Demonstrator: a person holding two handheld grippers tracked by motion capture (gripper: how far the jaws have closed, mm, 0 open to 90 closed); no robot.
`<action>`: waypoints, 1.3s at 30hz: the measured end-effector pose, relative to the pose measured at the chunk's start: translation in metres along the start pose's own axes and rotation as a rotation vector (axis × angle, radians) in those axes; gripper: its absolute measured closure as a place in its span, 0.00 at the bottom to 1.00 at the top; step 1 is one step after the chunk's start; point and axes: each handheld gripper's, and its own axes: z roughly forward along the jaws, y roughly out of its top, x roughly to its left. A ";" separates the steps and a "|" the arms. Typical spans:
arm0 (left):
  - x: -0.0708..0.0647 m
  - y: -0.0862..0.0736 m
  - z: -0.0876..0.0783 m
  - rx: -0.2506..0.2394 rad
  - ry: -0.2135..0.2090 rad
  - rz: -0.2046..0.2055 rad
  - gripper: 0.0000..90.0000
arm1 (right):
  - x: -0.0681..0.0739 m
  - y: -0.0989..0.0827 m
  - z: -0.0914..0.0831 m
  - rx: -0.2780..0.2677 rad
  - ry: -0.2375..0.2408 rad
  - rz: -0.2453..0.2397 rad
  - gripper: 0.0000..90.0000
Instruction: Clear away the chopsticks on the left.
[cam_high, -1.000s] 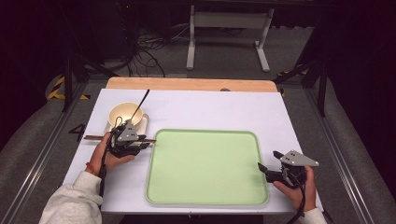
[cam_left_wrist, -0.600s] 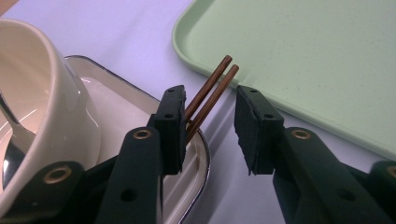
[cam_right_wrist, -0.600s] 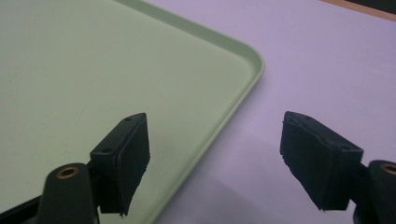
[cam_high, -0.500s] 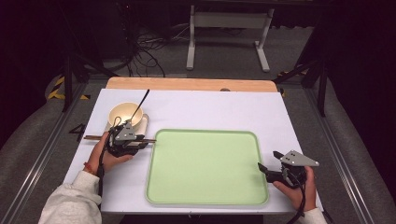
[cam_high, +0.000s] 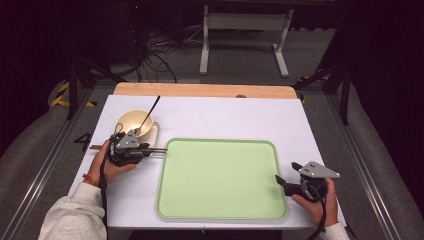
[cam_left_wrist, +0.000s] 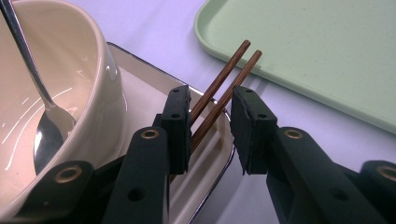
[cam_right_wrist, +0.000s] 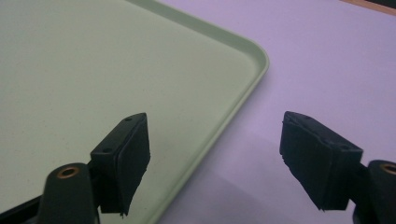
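The left gripper (cam_left_wrist: 210, 126) is held low over the chopsticks (cam_left_wrist: 222, 88), its jaws just narrowed around them (pads not pressing), beside the bowl (cam_left_wrist: 79, 70). The right gripper (cam_right_wrist: 210, 158) gapes, straddling the tray (cam_right_wrist: 140, 70) rim.

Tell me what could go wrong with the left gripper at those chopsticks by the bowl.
The left gripper's jaws have just been closing around the two chopsticks but don't clamp them yet; lying side by side, one might slip out or they may scissor. The bowl with its spoon stands right beside the gripper, so a careless lift could bump it.
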 end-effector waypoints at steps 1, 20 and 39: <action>0.000 0.000 0.001 0.001 -0.007 0.002 0.77 | 0.000 0.000 0.000 0.000 0.001 0.000 0.27; -0.005 0.006 0.012 0.034 -0.014 0.046 0.84 | 0.000 0.000 0.001 0.006 0.002 -0.002 0.27; -0.008 0.015 0.022 0.036 -0.052 0.124 0.84 | 0.000 0.000 0.002 0.009 0.004 -0.002 0.27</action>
